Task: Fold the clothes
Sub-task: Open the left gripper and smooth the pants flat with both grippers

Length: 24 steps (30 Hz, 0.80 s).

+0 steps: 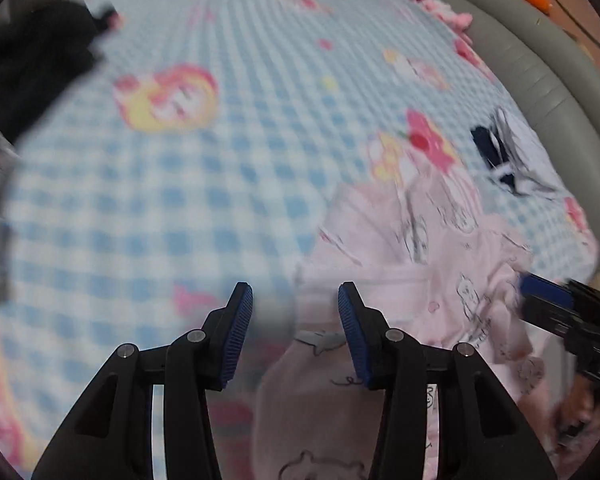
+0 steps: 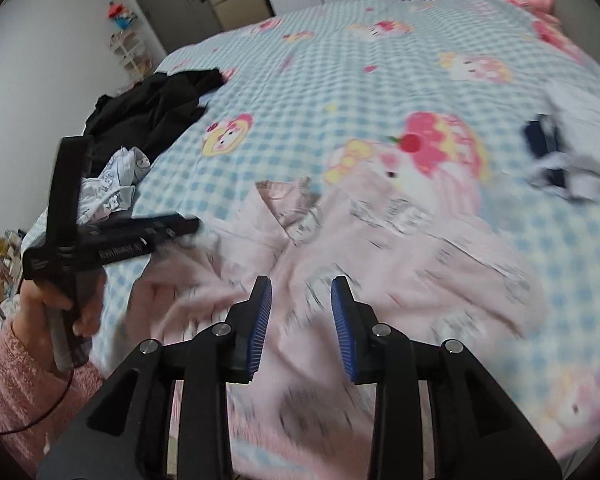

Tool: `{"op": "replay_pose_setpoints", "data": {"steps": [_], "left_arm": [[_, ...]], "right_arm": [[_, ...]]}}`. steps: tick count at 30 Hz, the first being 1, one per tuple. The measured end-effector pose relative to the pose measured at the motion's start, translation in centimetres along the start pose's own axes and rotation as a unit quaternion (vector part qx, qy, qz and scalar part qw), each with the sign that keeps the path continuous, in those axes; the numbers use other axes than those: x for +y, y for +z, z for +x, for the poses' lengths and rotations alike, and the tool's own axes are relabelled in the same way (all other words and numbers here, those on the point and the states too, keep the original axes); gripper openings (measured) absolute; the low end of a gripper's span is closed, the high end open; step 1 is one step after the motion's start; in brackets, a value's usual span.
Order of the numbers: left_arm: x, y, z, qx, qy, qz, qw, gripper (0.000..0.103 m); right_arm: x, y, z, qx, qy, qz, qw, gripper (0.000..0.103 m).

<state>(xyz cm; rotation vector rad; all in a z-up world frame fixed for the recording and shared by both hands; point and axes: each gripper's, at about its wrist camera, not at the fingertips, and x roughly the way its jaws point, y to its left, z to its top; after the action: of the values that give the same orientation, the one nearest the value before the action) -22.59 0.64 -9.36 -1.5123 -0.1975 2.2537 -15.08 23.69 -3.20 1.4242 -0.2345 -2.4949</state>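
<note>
Blue checked bedspread [image 2: 340, 80] fills the frame; a rumpled pink garment [image 2: 380, 240], lower centre, looks light, soft and limp, best gripped at a hem or collar edge. Left gripper [image 1: 295, 308] and right gripper [image 2: 301, 300] gape moderately, both empty

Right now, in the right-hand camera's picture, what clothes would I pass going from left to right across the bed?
Black garment → pale printed garment → pink printed garment → navy and white garment.
</note>
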Motion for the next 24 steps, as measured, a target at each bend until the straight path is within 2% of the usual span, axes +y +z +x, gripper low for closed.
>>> {"op": "replay_pose_setpoints", "data": {"steps": [1, 2, 3, 4, 5, 6, 8, 11, 14, 16, 21, 23, 24], "left_arm": [[0.1, -0.3, 0.7, 0.012, -0.017, 0.002, 0.9998, 0.046], [0.1, -0.5, 0.4, 0.005, -0.014, 0.003, 0.9999, 0.042], [0.1, -0.7, 0.1, -0.002, -0.011, 0.004, 0.9999, 0.036], [0.1, -0.9, -0.1, -0.01, -0.008, 0.006, 0.9999, 0.025], [0.1, -1.1, -0.4, -0.017, -0.005, 0.007, 0.9998, 0.02], [0.2, -1.3, -0.7, -0.024, -0.002, 0.008, 0.9997, 0.019], [0.2, -1.7, -1.2, -0.038, 0.004, 0.01, 0.9992, 0.013], [0.3, -2.3, -2.1, -0.059, 0.013, 0.014, 0.9981, 0.011], [1.1, -1.7, -4.2, -0.077, 0.03, 0.018, 0.9964, 0.011], [1.9, -1.1, -4.8, -0.071, 0.038, 0.02, 0.9966, 0.012], [4.1, 0.7, -4.4, -0.053, 0.018, 0.018, 0.9983, 0.019], [4.2, 1.4, -2.7, -0.033, 0.005, 0.023, 0.9992, 0.042], [4.3, 1.7, -1.9, -0.024, -0.001, 0.025, 0.9994, 0.042]], "right_arm": [[0.2, 0.4, 1.3, 0.011, -0.001, -0.002, 1.0, 0.031], [0.4, 0.8, 2.4, 0.019, -0.005, -0.003, 1.0, 0.031], [0.5, 1.2, 3.2, 0.024, -0.006, -0.005, 1.0, 0.031], [0.5, 1.7, 3.7, 0.026, -0.005, -0.006, 1.0, 0.031], [0.5, 2.3, 4.2, 0.026, -0.001, -0.005, 1.0, 0.031], [0.4, 3.0, 4.6, 0.026, 0.001, -0.003, 1.0, 0.031], [0.2, 4.5, 5.3, 0.023, -0.007, -0.003, 1.0, 0.04], [-0.2, 6.5, 6.4, 0.029, -0.023, -0.004, 0.999, 0.04], [0.0, 7.3, 7.6, 0.039, -0.016, -0.016, 0.999, 0.04], [0.2, 7.4, 8.9, 0.056, -0.018, -0.027, 0.998, 0.04], [0.5, 7.6, 12.1, 0.087, -0.019, -0.043, 0.995, 0.042], [0.4, 7.9, 13.0, 0.09, -0.025, -0.047, 0.994, 0.053], [0.3, 7.9, 13.4, 0.093, -0.022, -0.047, 0.994, 0.053]]}}
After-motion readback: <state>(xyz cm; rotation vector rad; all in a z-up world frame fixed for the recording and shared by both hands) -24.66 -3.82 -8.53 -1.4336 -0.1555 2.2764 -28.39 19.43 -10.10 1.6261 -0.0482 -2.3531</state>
